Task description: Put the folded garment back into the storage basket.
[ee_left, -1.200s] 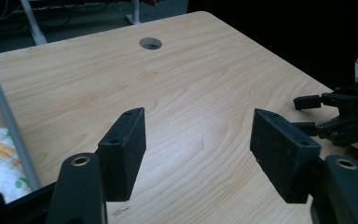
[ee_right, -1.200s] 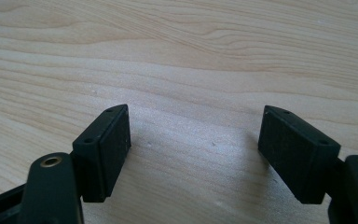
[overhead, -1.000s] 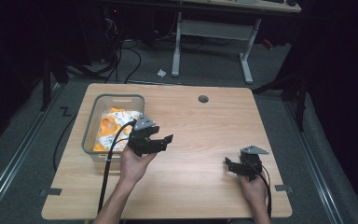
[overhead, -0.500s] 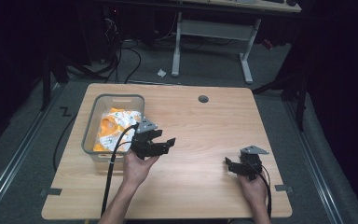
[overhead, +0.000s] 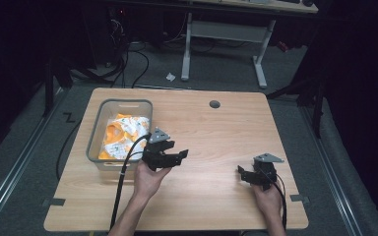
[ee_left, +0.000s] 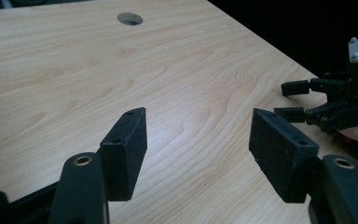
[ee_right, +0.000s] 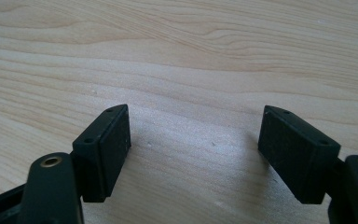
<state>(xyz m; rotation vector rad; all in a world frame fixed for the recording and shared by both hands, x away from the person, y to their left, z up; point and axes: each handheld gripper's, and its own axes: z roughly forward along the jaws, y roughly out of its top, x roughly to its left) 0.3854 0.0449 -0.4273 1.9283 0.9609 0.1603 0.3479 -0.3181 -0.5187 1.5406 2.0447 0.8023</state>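
Table (overhead: 216, 128): pale wood-grain top, smooth, low sheen. Bin (overhead: 94, 142): clear plastic. Left gripper (ee_left: 198, 140) pads (ee_left: 126, 144): matt black.

One wooden bench (overhead: 211, 132) carries one clear plastic bin (overhead: 98, 130) at its nine o'clock side. Orange-and-white packets (overhead: 122, 137) lie heaped in the bin, too jumbled to count. One round hole (overhead: 214, 104) sits at the bench's twelve o'clock edge. Two grippers are here: the left gripper (overhead: 179, 157) and the right gripper (overhead: 241, 173), each with two black jaws, each in one hand.
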